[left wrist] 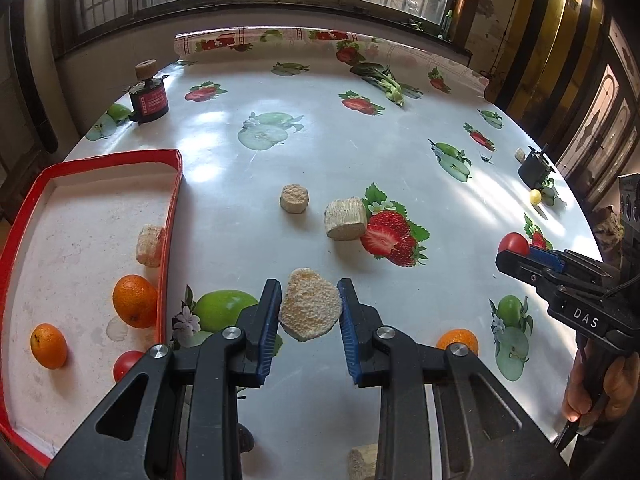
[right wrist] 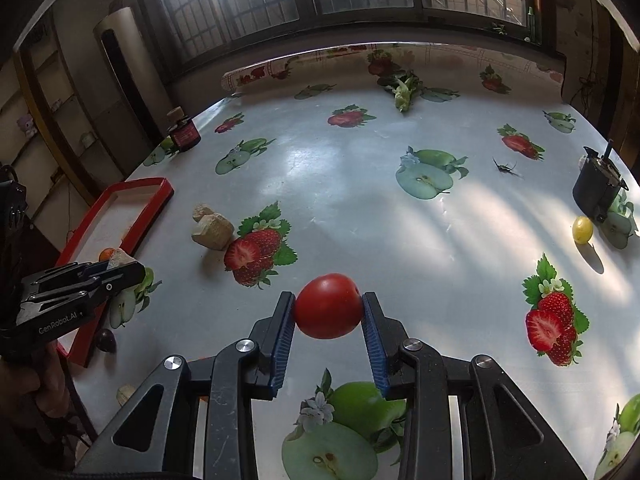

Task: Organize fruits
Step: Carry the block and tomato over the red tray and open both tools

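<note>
My left gripper [left wrist: 309,312] is shut on a beige spongy chunk [left wrist: 309,310], held above the table just right of the red-rimmed tray [left wrist: 170,216]. The tray holds two oranges [left wrist: 134,301] [left wrist: 49,346], a beige chunk [left wrist: 150,245] and a red tomato [left wrist: 126,364]. My right gripper [right wrist: 328,312] is shut on a red tomato [right wrist: 329,306] above the table; it also shows in the left wrist view [left wrist: 514,244]. An orange [left wrist: 458,340] lies on the table behind my left fingers. A small yellow fruit [right wrist: 582,230] lies at the far right.
Two beige chunks [left wrist: 294,199] [left wrist: 345,219] lie mid-table. A dark red jar [left wrist: 149,98] stands far left, a black can [right wrist: 596,192] far right, a leafy green [right wrist: 404,92] at the back. A dark fruit [right wrist: 106,340] and another chunk [right wrist: 126,394] lie near the front edge.
</note>
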### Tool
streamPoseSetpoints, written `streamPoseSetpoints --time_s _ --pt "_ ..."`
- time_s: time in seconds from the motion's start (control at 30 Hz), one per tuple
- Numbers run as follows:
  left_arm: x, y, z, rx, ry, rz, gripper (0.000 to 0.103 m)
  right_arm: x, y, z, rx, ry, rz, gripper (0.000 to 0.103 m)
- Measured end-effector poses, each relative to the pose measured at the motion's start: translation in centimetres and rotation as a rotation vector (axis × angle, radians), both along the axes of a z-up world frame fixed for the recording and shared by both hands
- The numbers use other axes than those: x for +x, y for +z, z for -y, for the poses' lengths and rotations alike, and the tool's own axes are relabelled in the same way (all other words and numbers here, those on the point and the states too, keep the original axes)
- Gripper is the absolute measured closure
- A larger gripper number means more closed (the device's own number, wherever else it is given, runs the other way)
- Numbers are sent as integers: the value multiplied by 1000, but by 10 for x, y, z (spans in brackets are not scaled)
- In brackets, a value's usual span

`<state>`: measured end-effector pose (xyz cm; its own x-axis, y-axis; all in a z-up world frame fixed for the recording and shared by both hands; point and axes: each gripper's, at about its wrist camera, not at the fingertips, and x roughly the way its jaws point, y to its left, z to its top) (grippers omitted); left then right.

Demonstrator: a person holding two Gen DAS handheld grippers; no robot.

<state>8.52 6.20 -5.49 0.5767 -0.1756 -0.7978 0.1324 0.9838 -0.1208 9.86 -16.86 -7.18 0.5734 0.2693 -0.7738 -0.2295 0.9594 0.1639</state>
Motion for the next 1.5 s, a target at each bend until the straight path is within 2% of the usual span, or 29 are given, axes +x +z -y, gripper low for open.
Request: streamPoseSetpoints --time_s 0.7,1.5 --pt "-22 10 -68 -28 117 33 77 -9 10 -101 3 194 6 69" --pt "-27 14 -138 -33 243 38 77 2 20 -202 30 377 8 69"
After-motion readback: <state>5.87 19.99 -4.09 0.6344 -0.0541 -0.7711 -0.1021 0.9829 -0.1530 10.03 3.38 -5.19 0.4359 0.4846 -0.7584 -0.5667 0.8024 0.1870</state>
